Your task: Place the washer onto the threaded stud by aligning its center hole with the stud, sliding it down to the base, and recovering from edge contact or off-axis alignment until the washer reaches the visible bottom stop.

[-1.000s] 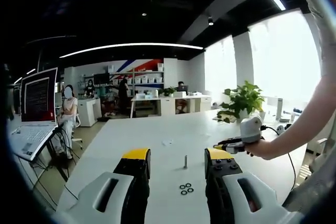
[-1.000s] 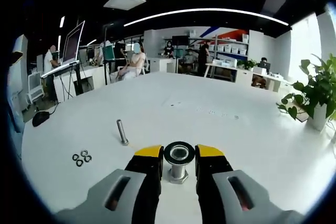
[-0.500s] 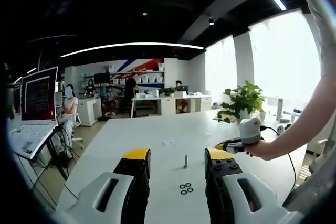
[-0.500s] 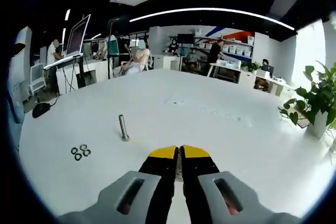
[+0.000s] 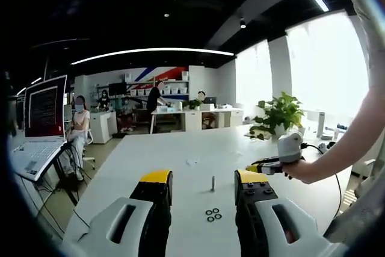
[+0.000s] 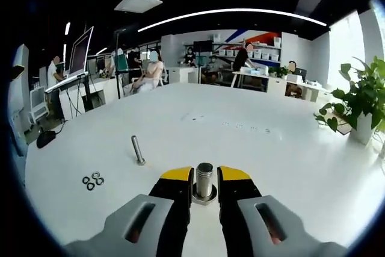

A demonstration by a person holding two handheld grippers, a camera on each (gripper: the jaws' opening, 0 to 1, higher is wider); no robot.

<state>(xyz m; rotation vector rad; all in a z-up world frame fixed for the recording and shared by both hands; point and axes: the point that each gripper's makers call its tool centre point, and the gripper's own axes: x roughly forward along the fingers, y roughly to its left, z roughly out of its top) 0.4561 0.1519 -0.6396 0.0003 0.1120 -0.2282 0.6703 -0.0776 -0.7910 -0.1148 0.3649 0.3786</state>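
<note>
While the right gripper is closed narrowly about a large threaded stud, the washer step is judged not yet begun. Three small washers lie on the white table, near left of a thin upright stud. The left gripper hangs wide open, empty. Next, one washer must be gripped.

Bright office: white table, apparently shelving behind.
</note>
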